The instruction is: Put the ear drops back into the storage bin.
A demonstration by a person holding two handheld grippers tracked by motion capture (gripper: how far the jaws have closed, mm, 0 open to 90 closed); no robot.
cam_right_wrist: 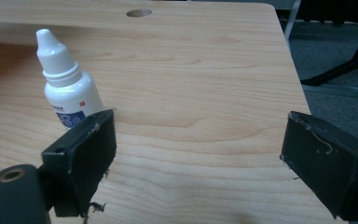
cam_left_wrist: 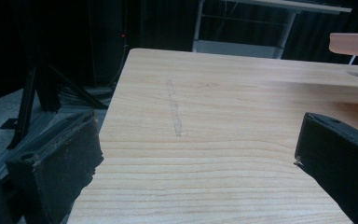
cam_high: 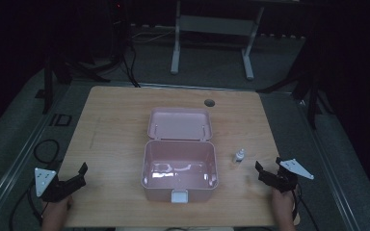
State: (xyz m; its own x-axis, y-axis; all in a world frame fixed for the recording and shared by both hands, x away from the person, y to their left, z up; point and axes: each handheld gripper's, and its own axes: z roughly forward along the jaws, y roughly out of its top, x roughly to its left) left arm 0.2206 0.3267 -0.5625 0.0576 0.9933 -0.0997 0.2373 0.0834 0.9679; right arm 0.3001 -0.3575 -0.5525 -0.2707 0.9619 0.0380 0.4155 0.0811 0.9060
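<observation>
On the left, the left gripper [cam_high: 75, 177] rests at the near left corner of the wooden table [cam_high: 115, 125], w/ its jaws wide apart and nothing but bare wood between them; the left gripper view shows the same. It's well apart from everything else. In the middle sits the pink box [cam_high: 179, 175], lid [cam_high: 179, 124] flipped open & lying back, and the inside looks empty. Just right of the box stands the small white dropper bottle [cam_high: 239, 156], upright, cap on, on the table and not in the box. On the right, the right gripper [cam_high: 266, 174] is near the bottle but not touching it. Its jaws are apart too, holding nothing. In the right gripper view the bottle [cam_right_wrist: 67, 86] stands just past the left-hand jaw, off to the side, not between the jaws. So the job looks like it's at the very start: box is open & ready, but the bottle isn't picked up yet. Prob. what's left is to line up, grab the bottle, put it in the box, maybe shut the lid.
</observation>
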